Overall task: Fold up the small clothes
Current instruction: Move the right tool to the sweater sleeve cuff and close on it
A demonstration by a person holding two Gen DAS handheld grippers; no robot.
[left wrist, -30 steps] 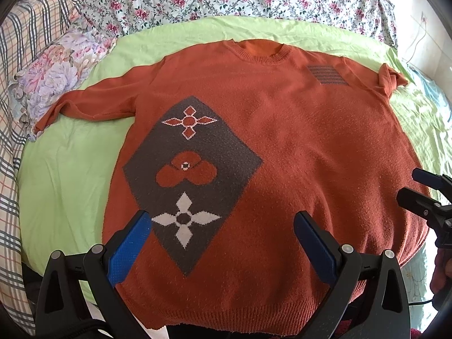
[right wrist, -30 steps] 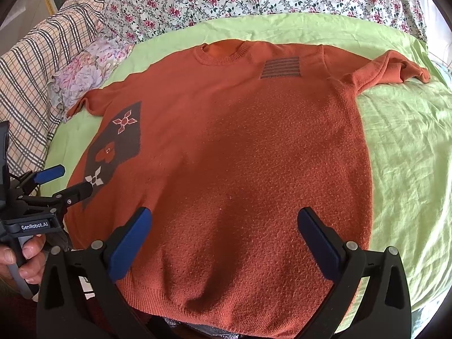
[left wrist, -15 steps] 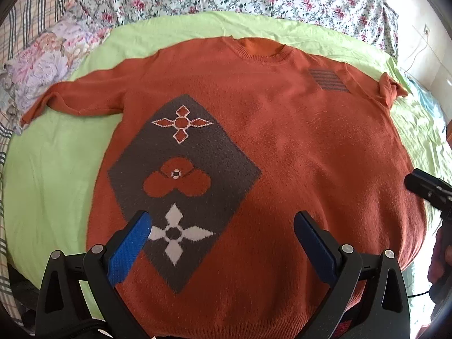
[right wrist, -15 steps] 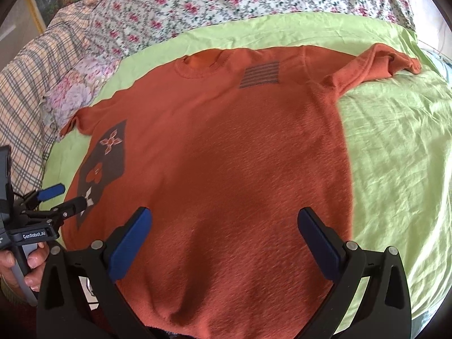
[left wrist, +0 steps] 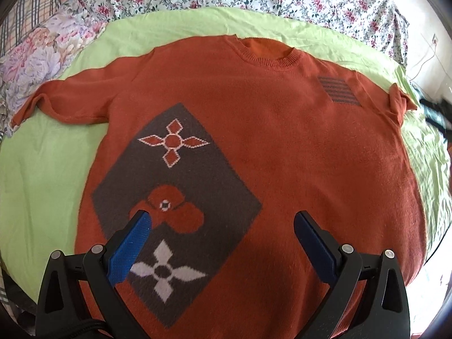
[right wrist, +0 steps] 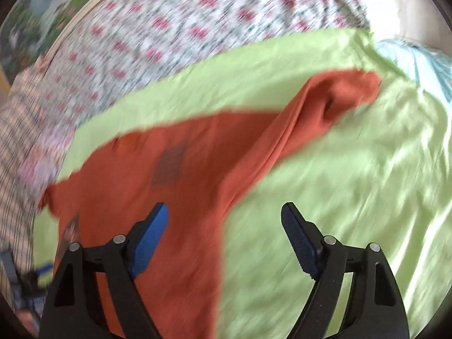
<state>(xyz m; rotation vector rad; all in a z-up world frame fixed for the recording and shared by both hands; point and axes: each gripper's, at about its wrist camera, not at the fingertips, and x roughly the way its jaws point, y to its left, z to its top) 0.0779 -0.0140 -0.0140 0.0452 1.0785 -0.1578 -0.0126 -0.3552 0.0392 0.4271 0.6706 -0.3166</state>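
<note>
Left gripper (left wrist: pixel 221 220): spread, empty, above sweater (left wrist: pixel 282 147).
Right gripper (right wrist: pixel 224 214): spread, empty (blurred view).
Risk: sleeve (right wrist: pixel 325 104) bunching if pinched off-edge.

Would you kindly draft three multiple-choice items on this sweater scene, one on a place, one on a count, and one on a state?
1. Where on the orange sweater is the grey diamond panel?
A. Across the collar
B. On the front, toward the side of the left tongs
C. On a sleeve

2. How many flower-like motifs sit in the diamond panel?
A. One
B. Three
C. Five

3. How do the right tongs stand?
A. Open, holding nothing
B. Shut on the sweater
C. Shut on the green sheet

Answers:
1. B, the left wrist view shows the panel on the front, partly between the blue pads.
2. B, an outlined orange star, an orange clover and a white star.
3. A, the right wrist view, though blurred, shows its pads wide apart with cloth only beyond them.
</note>
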